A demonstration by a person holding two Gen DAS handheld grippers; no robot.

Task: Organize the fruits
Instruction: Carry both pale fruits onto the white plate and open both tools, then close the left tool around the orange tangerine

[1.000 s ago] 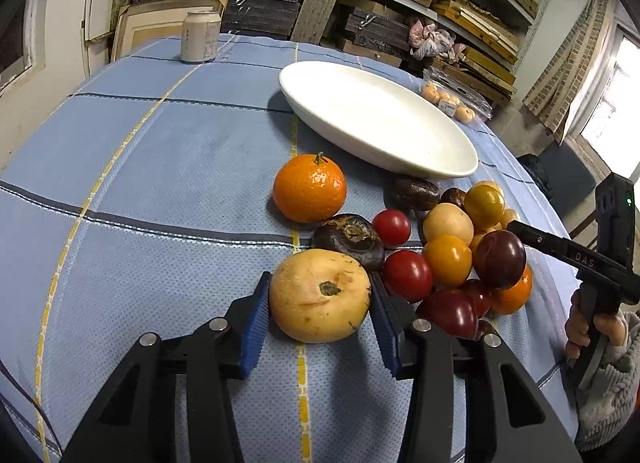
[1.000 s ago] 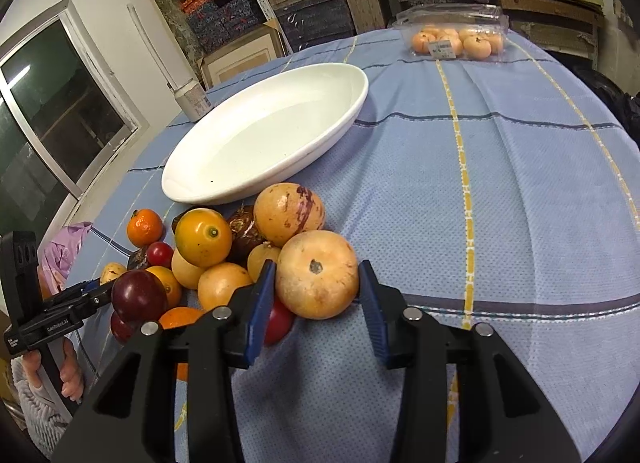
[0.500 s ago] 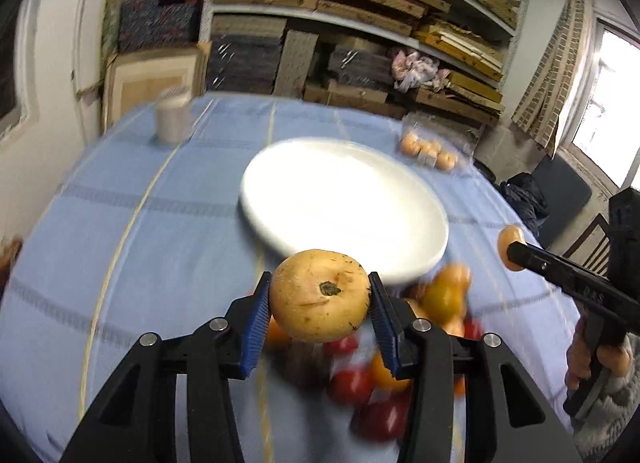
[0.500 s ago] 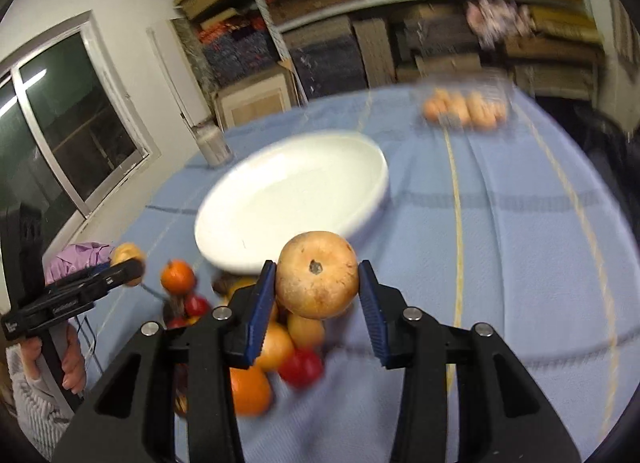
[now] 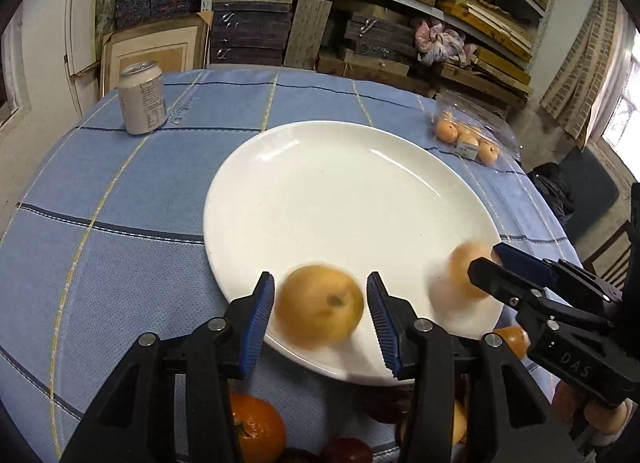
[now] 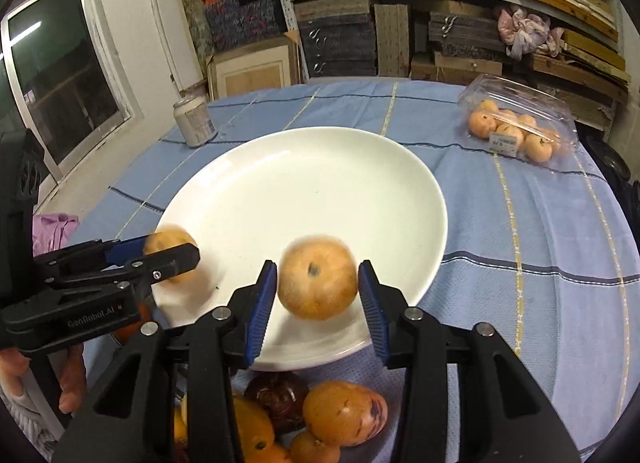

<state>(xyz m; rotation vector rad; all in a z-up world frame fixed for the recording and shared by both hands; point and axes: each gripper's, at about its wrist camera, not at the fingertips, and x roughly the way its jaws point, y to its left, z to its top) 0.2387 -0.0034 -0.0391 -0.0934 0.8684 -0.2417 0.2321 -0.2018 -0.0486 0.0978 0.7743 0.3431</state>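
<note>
The left gripper [image 5: 320, 313] and the right gripper [image 6: 318, 295] each hang over the near edge of the wide white ceramic plate [image 5: 340, 191], jaws spread just clear of a round tan-yellow fruit [image 5: 320, 311] and its blurred twin [image 6: 318, 283]. Both fruits look released and moving. Judging by that, draw straight back without nudging them, so neither rolls off the rim toward the pile of mixed fruits [image 6: 320, 419] on the blue checked tablecloth [image 5: 120, 191].

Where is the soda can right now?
The can stands upright on the blue tablecloth, at the far left corner beyond the white plate. In the right wrist view it's also far left.
</note>
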